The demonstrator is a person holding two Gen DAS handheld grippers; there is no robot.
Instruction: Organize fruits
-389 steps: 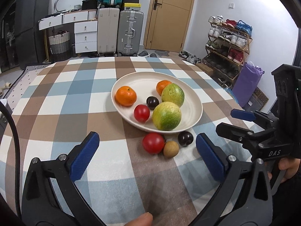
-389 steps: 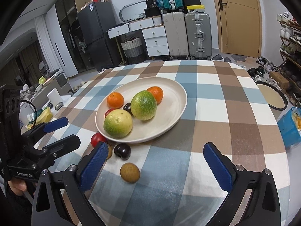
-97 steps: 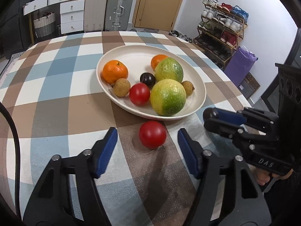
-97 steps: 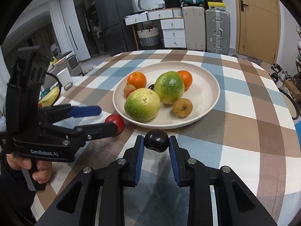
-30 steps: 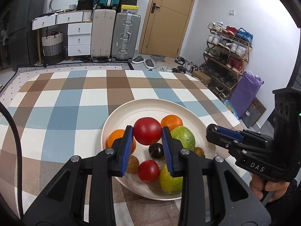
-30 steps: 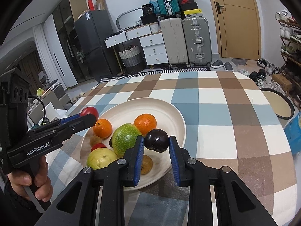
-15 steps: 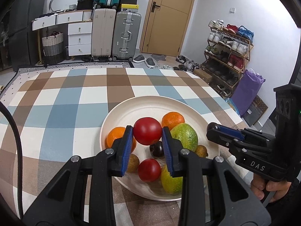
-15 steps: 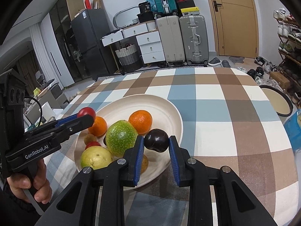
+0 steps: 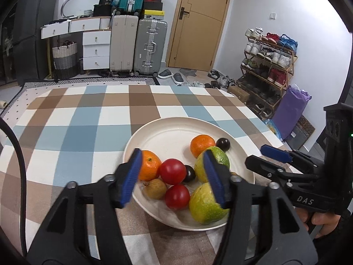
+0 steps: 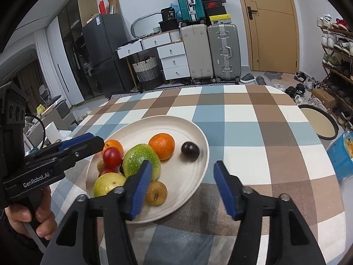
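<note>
A white plate [image 9: 158,132] on the checked tablecloth holds two oranges, two green fruits, two brown fruits, tomatoes and plums. My left gripper [image 9: 173,176] hangs over its near side, jaws opening. The red tomato [image 9: 172,171] lies among the fruit between the pads, touching neither. My right gripper [image 10: 183,190] is over the plate's [image 10: 194,176] near rim, jaws opening, with nothing between them. The dark plum [image 10: 190,151] rests on the plate beyond them, beside an orange [image 10: 161,146]. Each view shows the other gripper at its side: the right gripper [image 9: 259,156], the left gripper [image 10: 94,140].
The checked table [image 10: 253,132] stretches beyond and to the right of the plate. Past its right edge a round tray [image 10: 317,123] and a blue bag [image 10: 342,154] sit lower down. Suitcases [image 9: 150,46], drawers and a shoe rack [image 9: 267,66] line the walls.
Both grippers went from shut to open. The red tomato left the left jaws and now lies among the fruit. The dark plum left the right jaws and now lies on the plate.
</note>
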